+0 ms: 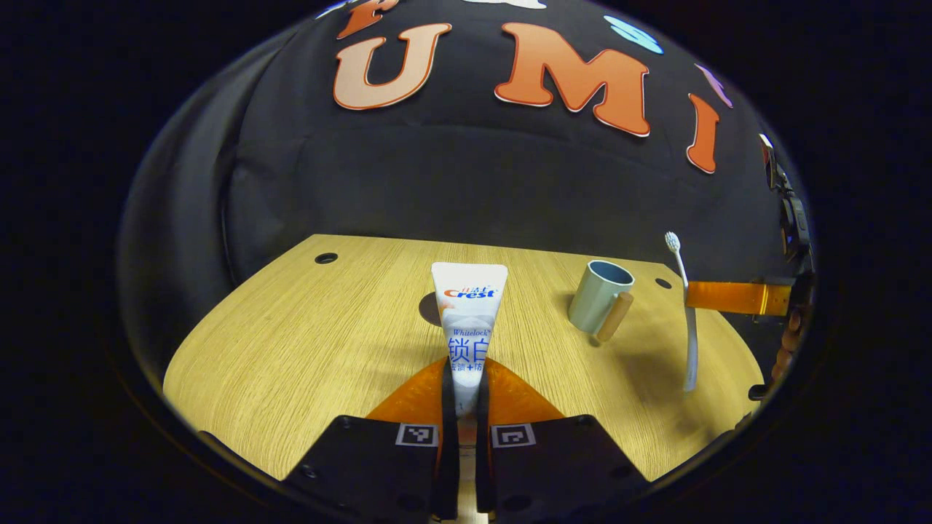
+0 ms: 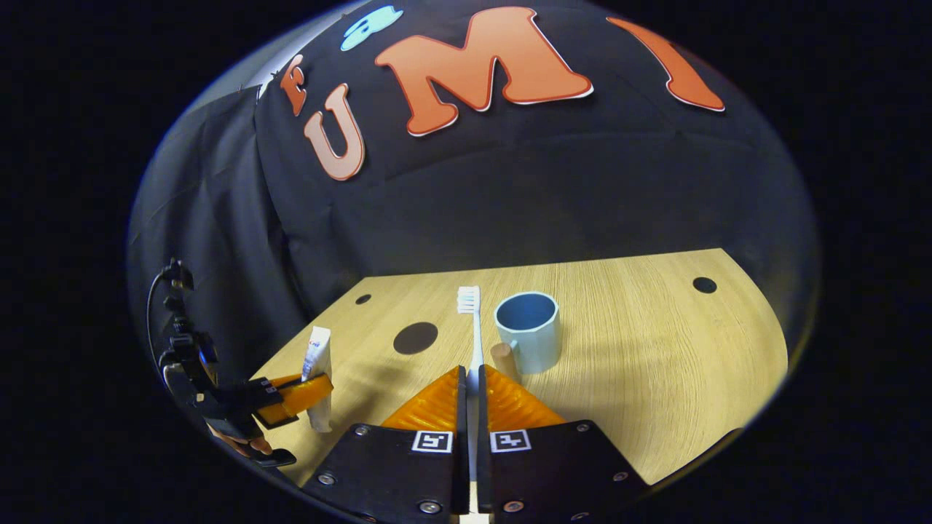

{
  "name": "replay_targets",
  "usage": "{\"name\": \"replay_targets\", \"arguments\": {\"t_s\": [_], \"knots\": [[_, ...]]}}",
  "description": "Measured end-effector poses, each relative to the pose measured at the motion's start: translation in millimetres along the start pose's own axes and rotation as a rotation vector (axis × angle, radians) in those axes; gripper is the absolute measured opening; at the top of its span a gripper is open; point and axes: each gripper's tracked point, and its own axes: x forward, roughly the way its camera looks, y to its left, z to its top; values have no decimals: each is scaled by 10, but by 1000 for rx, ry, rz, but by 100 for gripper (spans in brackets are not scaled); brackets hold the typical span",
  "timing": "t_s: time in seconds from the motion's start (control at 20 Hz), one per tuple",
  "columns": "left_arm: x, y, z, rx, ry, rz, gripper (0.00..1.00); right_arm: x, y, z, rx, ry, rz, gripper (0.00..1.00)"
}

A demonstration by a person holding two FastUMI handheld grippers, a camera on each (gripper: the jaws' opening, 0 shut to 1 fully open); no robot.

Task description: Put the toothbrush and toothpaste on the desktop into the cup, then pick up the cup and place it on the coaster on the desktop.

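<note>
Toothpaste [image 1: 467, 320] pinched upright between left gripper [image 1: 464, 378] fingers, lifted above wooden worktop [image 1: 291, 349], with dark round coaster [image 1: 429, 309] just behind tube. Toothbrush [image 2: 473, 327] clamped between right gripper [image 2: 471, 386] fingers, bristles up, blue cup [image 2: 528, 331] just right of fingertips, apparently standing on worktop with handle toward fingers.
</note>
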Motion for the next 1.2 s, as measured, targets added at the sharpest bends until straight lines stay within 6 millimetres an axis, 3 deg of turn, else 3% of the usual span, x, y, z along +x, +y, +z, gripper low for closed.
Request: {"name": "replay_targets", "arguments": {"t_s": [0.45, 0.75, 1.2], "knots": [[62, -76, 187, -1, -98, -29, 13, 265, -180, 505, 15, -194, -5, 5], [171, -7, 118, -14, -93, -29, 13, 486, -458, 885, 31, -306, -52, 4], [288, 111, 64, -15, -93, -22, 12, 875, -402, 1205, 14, -375, -34, 4]]}}
